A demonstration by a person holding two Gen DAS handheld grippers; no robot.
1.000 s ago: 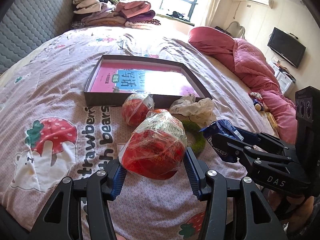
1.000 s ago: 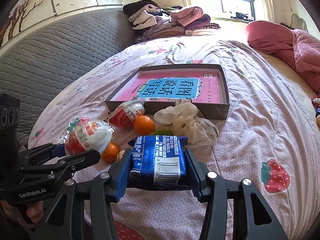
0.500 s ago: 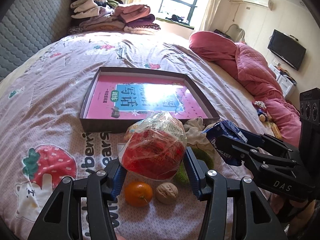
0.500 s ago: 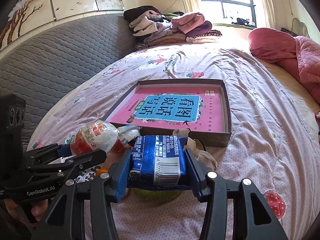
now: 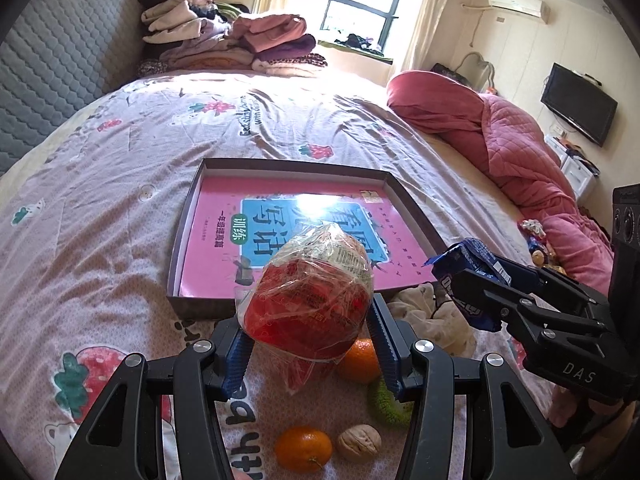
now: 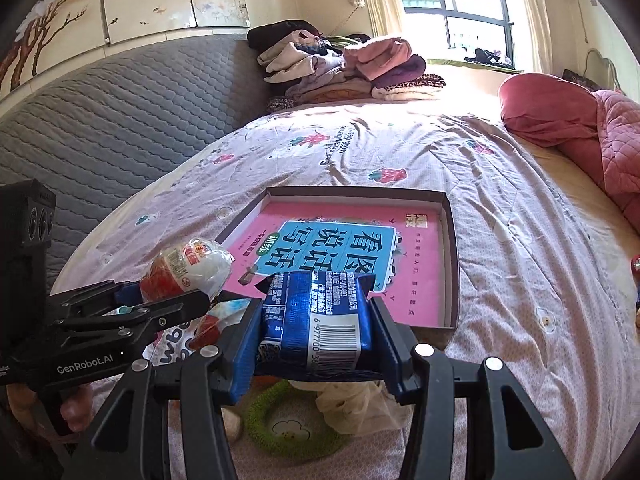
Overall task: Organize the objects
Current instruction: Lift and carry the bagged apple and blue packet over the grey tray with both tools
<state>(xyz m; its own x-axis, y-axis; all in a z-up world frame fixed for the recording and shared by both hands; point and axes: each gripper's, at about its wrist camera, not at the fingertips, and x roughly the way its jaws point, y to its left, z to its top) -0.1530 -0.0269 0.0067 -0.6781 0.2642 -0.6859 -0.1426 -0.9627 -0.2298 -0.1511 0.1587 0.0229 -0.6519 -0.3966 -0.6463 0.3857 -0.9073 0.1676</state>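
Observation:
My left gripper (image 5: 308, 334) is shut on a red and white snack in clear plastic wrap (image 5: 310, 294), held above the bed near the front rim of a shallow dark box (image 5: 208, 304). A pink and blue book (image 5: 304, 232) lies flat in that box. My right gripper (image 6: 316, 330) is shut on a blue snack packet (image 6: 320, 320) with a barcode, over the box's near edge. Each gripper shows in the other's view: the right gripper (image 5: 472, 280) at the right, the left gripper (image 6: 188, 280) at the left.
On the strawberry-print sheet below lie two oranges (image 5: 303, 448), a walnut (image 5: 358, 442), a green ring (image 6: 286, 428) and a crumpled white bag (image 5: 432, 316). Folded clothes (image 5: 224, 40) are stacked at the bed's far end, a pink quilt (image 5: 516, 156) at right.
Both grippers have moved forward toward the box with their loads. The box looms larger, and the oranges, walnut and ring now lie beneath and behind the fingers.

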